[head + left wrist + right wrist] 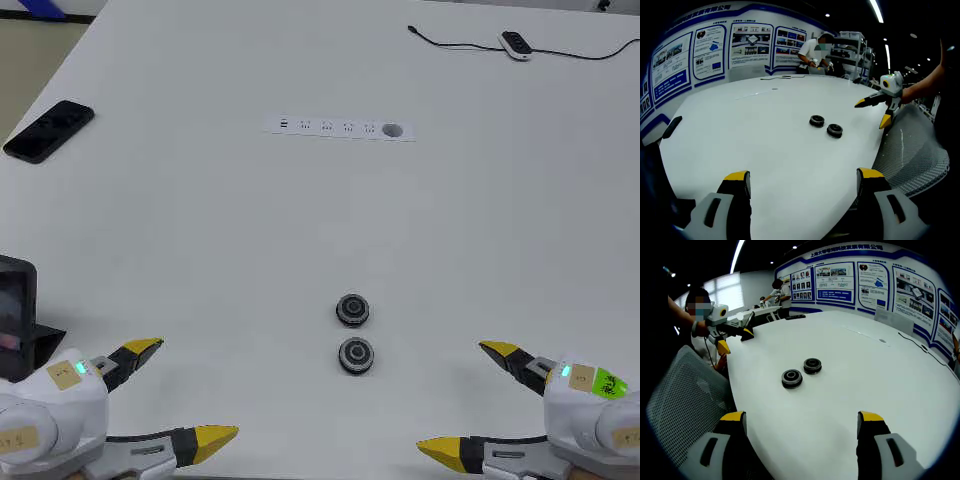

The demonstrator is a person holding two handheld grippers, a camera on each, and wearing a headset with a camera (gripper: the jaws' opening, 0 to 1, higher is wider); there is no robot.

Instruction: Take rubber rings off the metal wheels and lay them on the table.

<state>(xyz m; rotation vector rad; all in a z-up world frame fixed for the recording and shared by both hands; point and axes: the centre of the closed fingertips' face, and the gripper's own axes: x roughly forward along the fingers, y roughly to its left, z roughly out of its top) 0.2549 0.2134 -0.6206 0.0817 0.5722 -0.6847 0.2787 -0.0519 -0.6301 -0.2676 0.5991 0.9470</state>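
Two small metal wheels sit close together, one behind the other, near the middle of a smooth white table (200,220), lying between two hand-held grippers. The nearer wheel (356,355) and the farther wheel (353,310) are low, round discs lying flat. Each has a pale, shiny metal face with a dark centre, and a black band that looks like its rubber ring wraps the rim. Both rings appear to be on their wheels, so the task looks unstarted: both rings have yet to be pulled off and laid on the table

The left gripper (180,392) and the right gripper (467,398) hover low at the near edge, well apart from the wheels. Each has its jaws spread wide and holds nothing. The jaws are black and tapered with yellow tips, on white plastic bodies

Farther back, a flush white power strip (340,128) is set into the tabletop. A glossy black phone (48,130) lies at the left edge, and a thin black cable (460,44) runs along the far right
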